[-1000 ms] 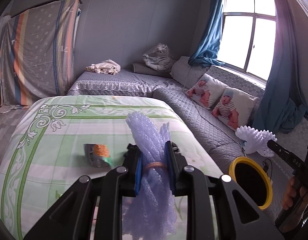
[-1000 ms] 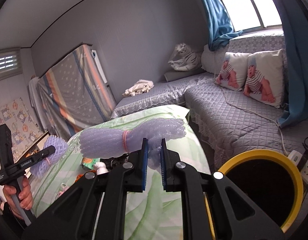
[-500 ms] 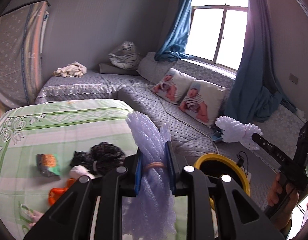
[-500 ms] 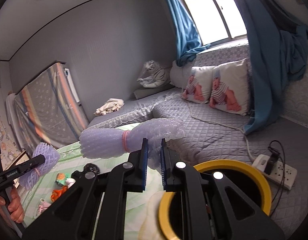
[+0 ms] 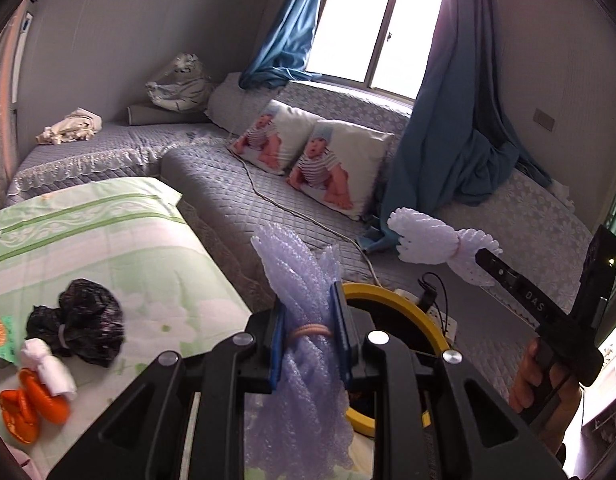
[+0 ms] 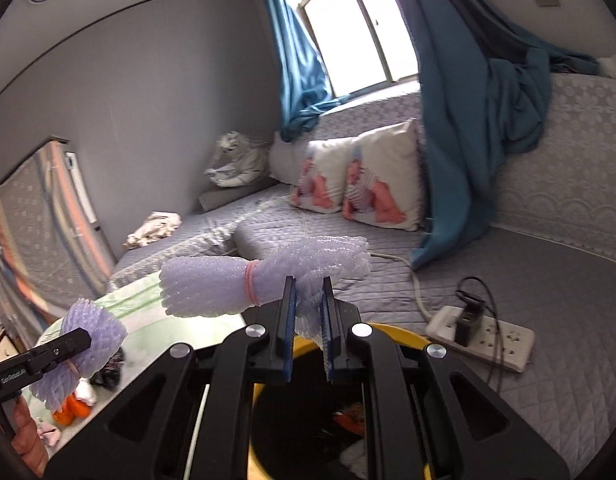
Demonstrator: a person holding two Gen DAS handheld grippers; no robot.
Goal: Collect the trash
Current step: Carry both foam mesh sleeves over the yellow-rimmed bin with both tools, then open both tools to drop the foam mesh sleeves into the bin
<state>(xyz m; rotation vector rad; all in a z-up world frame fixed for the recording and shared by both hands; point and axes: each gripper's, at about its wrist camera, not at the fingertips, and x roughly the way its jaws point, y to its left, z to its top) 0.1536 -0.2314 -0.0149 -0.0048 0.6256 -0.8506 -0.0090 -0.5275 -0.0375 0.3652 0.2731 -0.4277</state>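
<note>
Each gripper carries one bundle of lilac foam netting cinched by a rubber band. The left bundle (image 5: 304, 320) is clamped at its banded waist between the closed jaws of the left gripper (image 5: 310, 344); the right bundle (image 6: 264, 280) is held by one flared end in the closed jaws of the right gripper (image 6: 308, 320), so its banded body projects sideways. The material appears very light, soft and springy; it likely compresses under the pads and rebounds on release. The banded waist is judged the firmest place to take hold, while a grip on loose mesh may slip. Both bundles hang above or just beside the yellow-rimmed bin (image 6: 404, 336), which already contains scraps. More trash lies on the green-patterned cloth (image 5: 108, 240): a black bag wad (image 5: 88, 320) and orange pieces (image 5: 32, 408).
</note>
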